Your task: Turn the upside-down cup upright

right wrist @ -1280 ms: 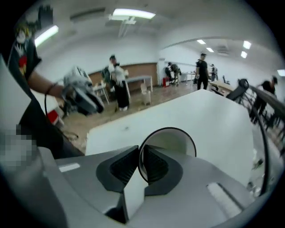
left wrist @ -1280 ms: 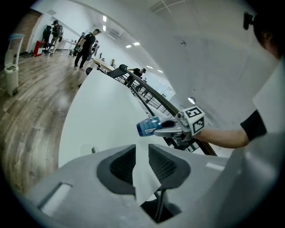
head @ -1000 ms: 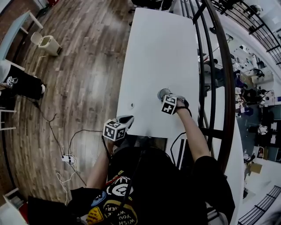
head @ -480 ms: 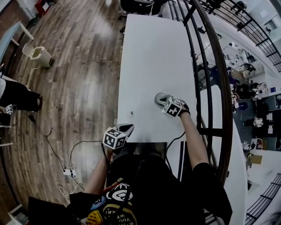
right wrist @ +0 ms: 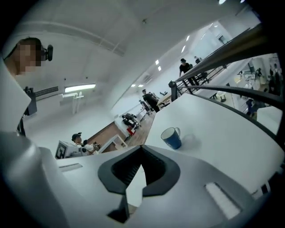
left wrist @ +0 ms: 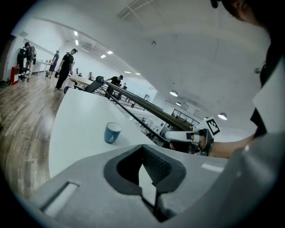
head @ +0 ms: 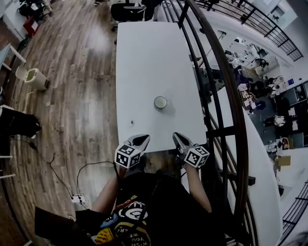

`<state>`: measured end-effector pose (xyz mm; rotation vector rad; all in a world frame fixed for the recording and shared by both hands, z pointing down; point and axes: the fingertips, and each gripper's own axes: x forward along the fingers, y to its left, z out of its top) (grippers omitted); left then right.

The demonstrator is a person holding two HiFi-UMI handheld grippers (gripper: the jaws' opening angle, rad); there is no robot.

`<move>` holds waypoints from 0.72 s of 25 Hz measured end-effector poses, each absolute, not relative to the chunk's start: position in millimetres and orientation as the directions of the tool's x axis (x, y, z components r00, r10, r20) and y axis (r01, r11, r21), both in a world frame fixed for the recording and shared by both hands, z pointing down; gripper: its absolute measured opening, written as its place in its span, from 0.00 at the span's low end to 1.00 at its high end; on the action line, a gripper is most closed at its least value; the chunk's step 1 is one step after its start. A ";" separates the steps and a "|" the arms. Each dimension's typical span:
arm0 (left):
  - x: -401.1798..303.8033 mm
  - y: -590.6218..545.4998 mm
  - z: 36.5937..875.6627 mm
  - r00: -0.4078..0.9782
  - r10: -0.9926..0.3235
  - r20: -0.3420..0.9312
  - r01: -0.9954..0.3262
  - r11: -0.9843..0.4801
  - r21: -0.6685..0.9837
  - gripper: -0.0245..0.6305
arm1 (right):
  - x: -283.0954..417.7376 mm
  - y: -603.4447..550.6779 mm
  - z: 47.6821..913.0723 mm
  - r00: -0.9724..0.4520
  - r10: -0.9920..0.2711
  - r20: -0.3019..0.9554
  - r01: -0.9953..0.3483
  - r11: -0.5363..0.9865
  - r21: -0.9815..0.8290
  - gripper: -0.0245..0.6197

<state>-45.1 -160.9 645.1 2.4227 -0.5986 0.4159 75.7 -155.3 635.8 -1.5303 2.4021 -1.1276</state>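
Note:
A blue cup [head: 160, 102] with a handle stands upright, mouth up, on the white table [head: 144, 57], alone near the middle. It also shows in the left gripper view as the cup [left wrist: 112, 132] and in the right gripper view as the cup [right wrist: 171, 137]. My left gripper [head: 140, 140] hovers at the table's near edge, shut and empty. My right gripper [head: 178, 139] is beside it, well short of the cup; its jaws have just closed with nothing between them. The left gripper's jaws [left wrist: 142, 153] and the right gripper's jaws [right wrist: 141, 153] both look closed.
A dark metal railing [head: 216, 96] runs along the table's right side. Wooden floor lies to the left, with a pale bin [head: 32, 78]. A small dark spot [head: 132, 123] marks the table near my left gripper. An office chair [head: 127, 10] stands at the far end.
My right gripper was at the cup; it has let go and drawn back to the near edge, rolling over. The cup now stands free, mouth up. My left gripper rose slightly.

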 end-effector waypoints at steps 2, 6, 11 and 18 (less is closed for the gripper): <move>-24.1 -138.6 640.7 0.856 -0.295 0.424 -0.483 -0.748 0.455 0.04 | 78.7 -117.9 638.4 -0.469 -0.825 0.316 -0.784 0.224 -0.578 0.03; 14.3 -84.6 627.0 0.837 -0.338 0.431 -0.511 -0.766 0.390 0.04 | 86.1 -48.4 619.3 -0.555 -0.786 0.273 -0.748 0.328 -0.577 0.03; 50.3 5.8 574.3 0.835 -0.433 0.339 -0.542 -0.749 0.381 0.04 | 110.6 39.2 570.9 -0.603 -0.776 0.183 -0.722 0.435 -0.538 0.03; 22.0 72.1 531.3 0.669 -0.654 0.355 -0.739 -0.638 0.218 0.04 | 158.2 88.0 556.2 -0.434 -0.852 0.293 -0.884 0.341 -0.319 0.03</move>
